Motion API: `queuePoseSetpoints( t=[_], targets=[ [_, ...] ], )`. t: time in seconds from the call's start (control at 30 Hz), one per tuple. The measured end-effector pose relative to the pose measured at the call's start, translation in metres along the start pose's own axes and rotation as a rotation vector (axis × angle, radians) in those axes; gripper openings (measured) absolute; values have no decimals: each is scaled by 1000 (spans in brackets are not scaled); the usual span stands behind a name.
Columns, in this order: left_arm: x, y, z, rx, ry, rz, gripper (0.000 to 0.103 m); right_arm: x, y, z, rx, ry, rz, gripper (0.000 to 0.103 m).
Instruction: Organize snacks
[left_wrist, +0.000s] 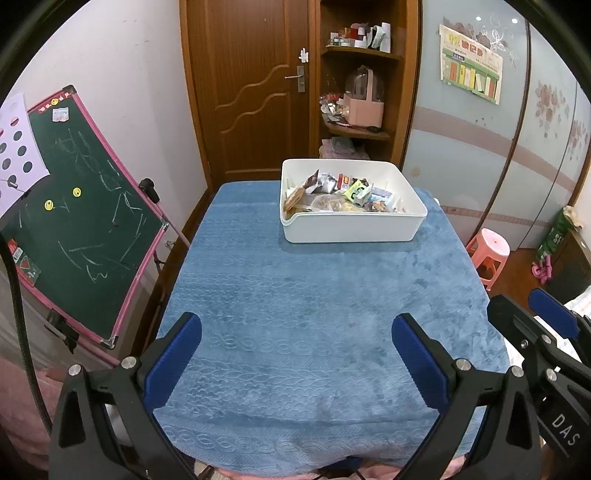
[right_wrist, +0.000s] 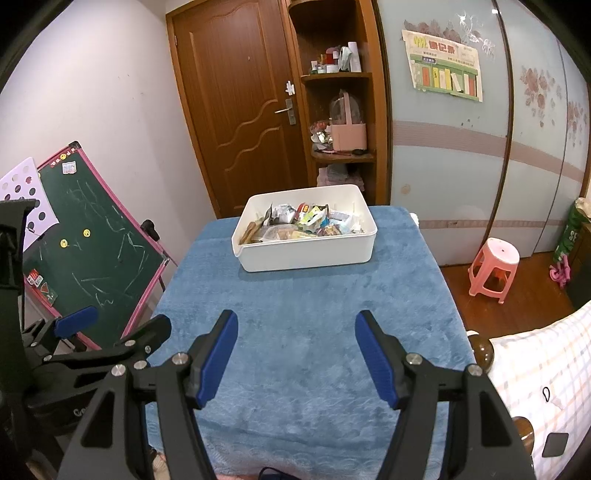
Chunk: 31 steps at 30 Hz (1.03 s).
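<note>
A white plastic bin (left_wrist: 351, 229) stands at the far end of the table on a blue towel (left_wrist: 295, 295). It holds several wrapped snacks (left_wrist: 340, 195) in a heap. The bin also shows in the right wrist view (right_wrist: 306, 254), with the snacks (right_wrist: 299, 221) inside. My left gripper (left_wrist: 295, 325) is open and empty above the near end of the table. My right gripper (right_wrist: 297, 325) is open and empty beside it, also at the near end. Each gripper shows at the edge of the other's view.
A green chalkboard with a pink frame (left_wrist: 74, 221) leans left of the table. A wooden door (left_wrist: 251, 81) and corner shelves (left_wrist: 358, 92) stand behind the table. A pink stool (right_wrist: 493, 269) is on the floor at right. Checked bedding (right_wrist: 546, 369) lies at near right.
</note>
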<state>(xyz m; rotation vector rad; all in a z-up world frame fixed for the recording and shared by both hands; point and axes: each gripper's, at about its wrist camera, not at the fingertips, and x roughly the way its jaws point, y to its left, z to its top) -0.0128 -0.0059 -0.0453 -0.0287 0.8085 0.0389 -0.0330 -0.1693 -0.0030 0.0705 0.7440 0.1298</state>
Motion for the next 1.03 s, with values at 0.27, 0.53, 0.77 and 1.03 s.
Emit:
queuePoseSetpoints(
  t=[0.27,0.53,0.77,1.03],
  targets=[
    [6,3,0,2,9,-4,102,4,-2,-1,7,6,4,67],
    [10,6,0,4,16,1,102,10,-3,-3,13,23,13,67],
    [11,7,-1,8,22,4,102,12,-3,-3,16,28,13,67],
    [16,10,-1,12,35,6,102,16,-1,-7,26,38,11,67]
  ],
)
